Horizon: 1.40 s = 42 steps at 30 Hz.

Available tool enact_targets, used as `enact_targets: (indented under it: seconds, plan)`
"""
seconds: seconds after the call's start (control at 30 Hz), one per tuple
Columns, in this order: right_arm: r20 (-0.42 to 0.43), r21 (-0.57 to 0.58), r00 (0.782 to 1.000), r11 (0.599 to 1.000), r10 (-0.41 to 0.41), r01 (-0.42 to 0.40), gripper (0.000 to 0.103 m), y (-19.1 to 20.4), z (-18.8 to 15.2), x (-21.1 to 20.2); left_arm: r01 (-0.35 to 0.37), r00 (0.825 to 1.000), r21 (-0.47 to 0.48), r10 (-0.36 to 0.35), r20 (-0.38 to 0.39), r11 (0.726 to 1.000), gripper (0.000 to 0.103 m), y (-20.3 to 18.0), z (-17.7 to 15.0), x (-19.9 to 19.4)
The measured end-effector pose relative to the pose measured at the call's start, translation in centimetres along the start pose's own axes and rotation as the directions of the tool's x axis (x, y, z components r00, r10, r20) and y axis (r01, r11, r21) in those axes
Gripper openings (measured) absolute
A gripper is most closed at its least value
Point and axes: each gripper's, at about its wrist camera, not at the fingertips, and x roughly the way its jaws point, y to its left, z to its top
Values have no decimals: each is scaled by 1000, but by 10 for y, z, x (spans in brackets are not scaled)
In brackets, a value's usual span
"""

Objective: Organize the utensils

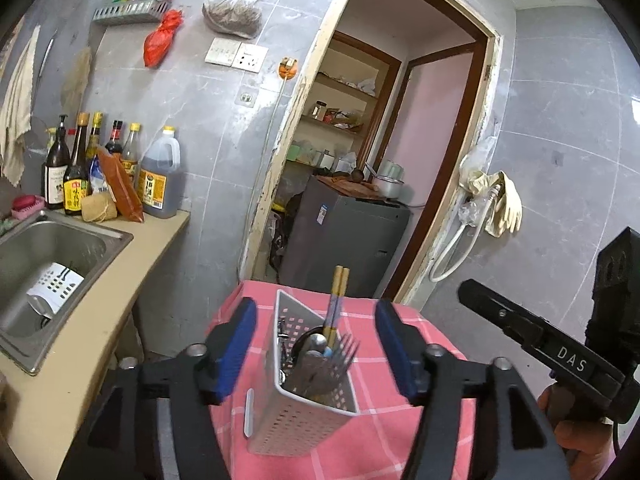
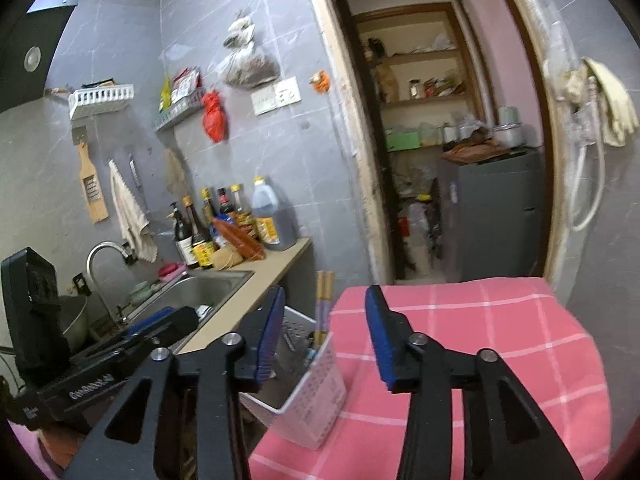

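Observation:
A white perforated utensil holder stands on a pink checked cloth. It holds chopsticks, a fork and a spoon. My left gripper is open, its blue pads either side of the holder, not touching it. My right gripper is open and empty, just above the holder and the cloth; the chopsticks show between its pads. The right gripper's body shows at the right of the left wrist view.
A steel sink holding another white holder is set in a beige counter to the left. Sauce bottles stand at the counter's back. A doorway behind the table opens onto a grey appliance and shelves.

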Motion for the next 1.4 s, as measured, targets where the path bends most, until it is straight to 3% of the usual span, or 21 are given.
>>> enact_targets:
  seconds: [0.2, 0.37, 0.43, 0.87, 1.4]
  plan:
    - [65, -34, 992, 993, -113, 115, 70, -10, -2, -53, -4, 999, 39, 5, -31, 999, 94, -19, -6, -29]
    - [104, -48, 972, 975, -209, 215, 95, -16, -10, -101, -18, 999, 54, 20, -29, 998, 102, -33, -18, -55]
    - [116, -50, 966, 970, -232, 239, 101, -16, -14, -115, -36, 999, 62, 37, -13, 997, 102, -38, -26, -67]
    - [102, -7, 925, 929, -366, 369, 102, -24, -57, -187, -95, 995, 141, 95, 7, 985, 102, -47, -70, -115]
    - [56, 20, 916, 918, -398, 397, 102, -31, -83, -191, -77, 996, 137, 81, -28, 988, 102, -51, -92, -119]
